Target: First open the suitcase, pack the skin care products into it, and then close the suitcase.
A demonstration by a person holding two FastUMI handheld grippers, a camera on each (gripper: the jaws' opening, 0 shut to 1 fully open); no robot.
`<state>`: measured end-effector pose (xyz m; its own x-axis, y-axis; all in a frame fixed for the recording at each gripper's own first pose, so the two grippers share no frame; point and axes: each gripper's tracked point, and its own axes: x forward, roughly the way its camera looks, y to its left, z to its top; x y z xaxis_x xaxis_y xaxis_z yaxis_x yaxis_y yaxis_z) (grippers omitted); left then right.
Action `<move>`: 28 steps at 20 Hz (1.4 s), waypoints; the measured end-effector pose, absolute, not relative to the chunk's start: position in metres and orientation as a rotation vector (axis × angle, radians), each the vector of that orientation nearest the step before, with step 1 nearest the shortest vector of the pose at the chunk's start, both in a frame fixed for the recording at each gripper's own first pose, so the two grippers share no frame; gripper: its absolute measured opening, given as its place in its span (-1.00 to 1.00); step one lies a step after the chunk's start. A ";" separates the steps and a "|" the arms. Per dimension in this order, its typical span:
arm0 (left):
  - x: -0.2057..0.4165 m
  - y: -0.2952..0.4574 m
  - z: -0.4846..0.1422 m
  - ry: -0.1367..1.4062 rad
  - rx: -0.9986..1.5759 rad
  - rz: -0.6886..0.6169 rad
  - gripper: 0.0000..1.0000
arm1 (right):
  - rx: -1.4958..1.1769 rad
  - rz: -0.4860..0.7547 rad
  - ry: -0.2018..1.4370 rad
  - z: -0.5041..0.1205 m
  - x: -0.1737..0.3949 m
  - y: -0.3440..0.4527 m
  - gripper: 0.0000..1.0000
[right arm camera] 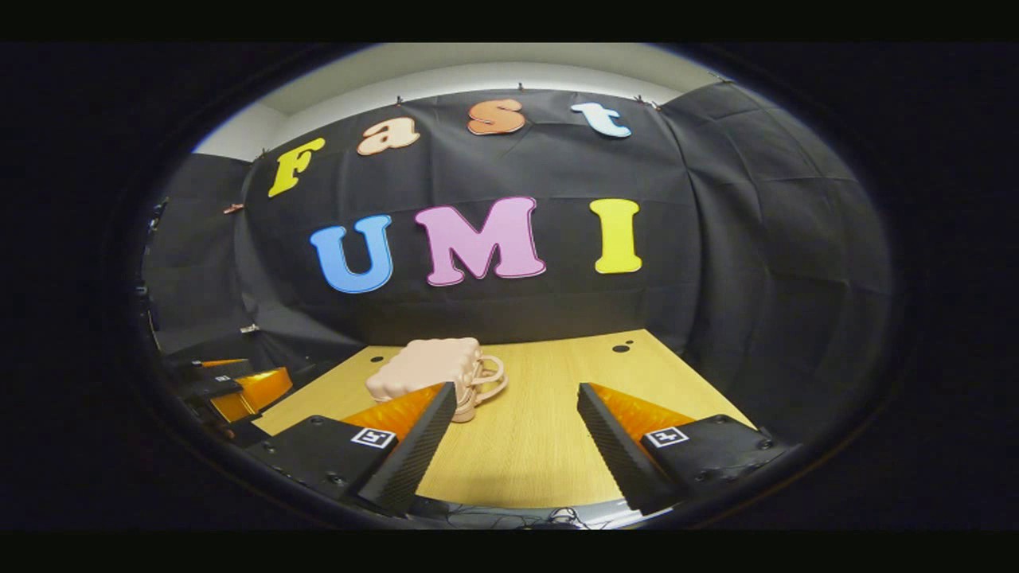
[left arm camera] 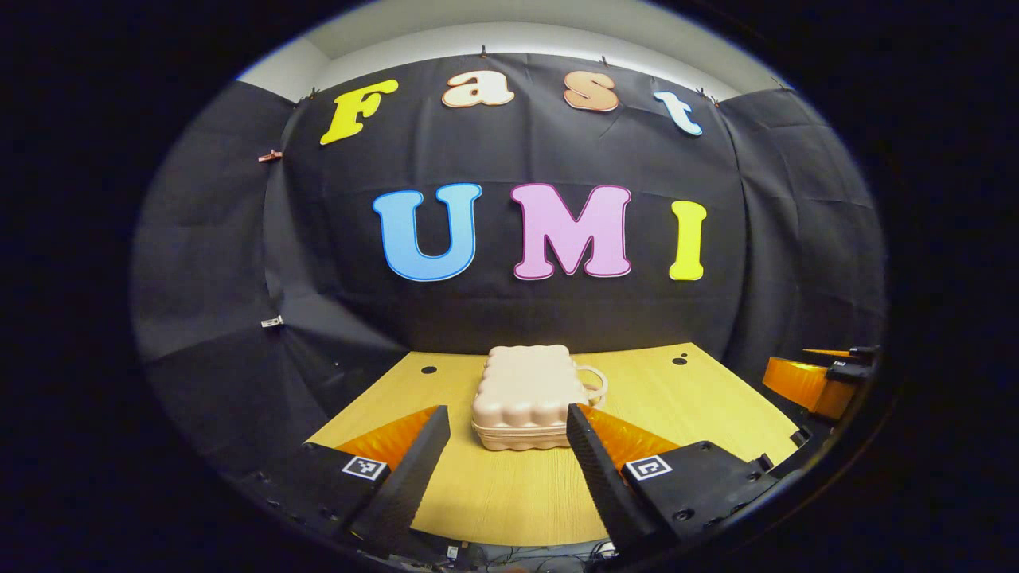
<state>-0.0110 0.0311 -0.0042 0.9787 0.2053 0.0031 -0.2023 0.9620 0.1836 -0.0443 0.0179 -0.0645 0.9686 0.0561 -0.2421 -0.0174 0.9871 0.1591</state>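
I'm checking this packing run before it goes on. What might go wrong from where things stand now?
1. The suitcase lies shut and unanchored on the smooth wooden table, so prying at its seam may just push it away.
2. Both claws, left claw and right claw, are open and short of the case. Its rounded, bumpy shell offers little to grip.
3. The handle faces the right side, so the left claw may struggle to steady it.

No readable writing, brand or number stands on anything here. Each gripper body carries small square coded tags (left arm camera: 646, 468) (black-and-white patterns, not lettering), seen in both gripper views (right arm camera: 666, 436).
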 end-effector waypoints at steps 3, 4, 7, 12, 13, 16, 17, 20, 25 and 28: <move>-0.012 0.036 -0.010 0.036 0.160 0.214 0.87 | 0.161 0.040 0.262 -0.069 -0.045 0.019 0.94; -0.013 0.039 -0.010 0.042 0.146 0.219 0.87 | 0.160 0.046 0.266 -0.070 -0.045 0.022 0.94; -0.015 0.035 -0.003 0.025 0.092 0.207 0.87 | 0.133 0.062 0.275 -0.073 -0.047 0.028 0.94; -0.011 0.033 -0.010 0.040 0.121 0.197 0.86 | 0.137 0.072 0.269 -0.071 -0.046 0.032 0.94; -0.011 0.032 -0.012 0.047 0.120 0.196 0.86 | 0.138 0.071 0.271 -0.072 -0.046 0.032 0.94; -0.010 0.034 -0.017 0.065 0.121 0.199 0.86 | 0.140 0.065 0.281 -0.074 -0.047 0.029 0.94; -0.010 0.035 -0.017 0.067 0.113 0.200 0.86 | 0.143 0.062 0.290 -0.077 -0.048 0.028 0.94; -0.009 0.037 -0.016 0.065 0.101 0.211 0.86 | 0.152 0.059 0.300 -0.079 -0.048 0.026 0.94; -0.009 0.034 -0.017 0.073 0.116 0.207 0.86 | 0.158 0.062 0.311 -0.082 -0.049 0.025 0.94; -0.009 0.034 -0.014 0.072 0.137 0.209 0.86 | 0.158 0.070 0.314 -0.081 -0.047 0.026 0.94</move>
<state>-0.0086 0.0338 -0.0141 0.9758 0.2114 -0.0566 -0.2016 0.9689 0.1433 -0.0470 0.0261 -0.0814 0.9489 0.0931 -0.3014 -0.0440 0.9852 0.1658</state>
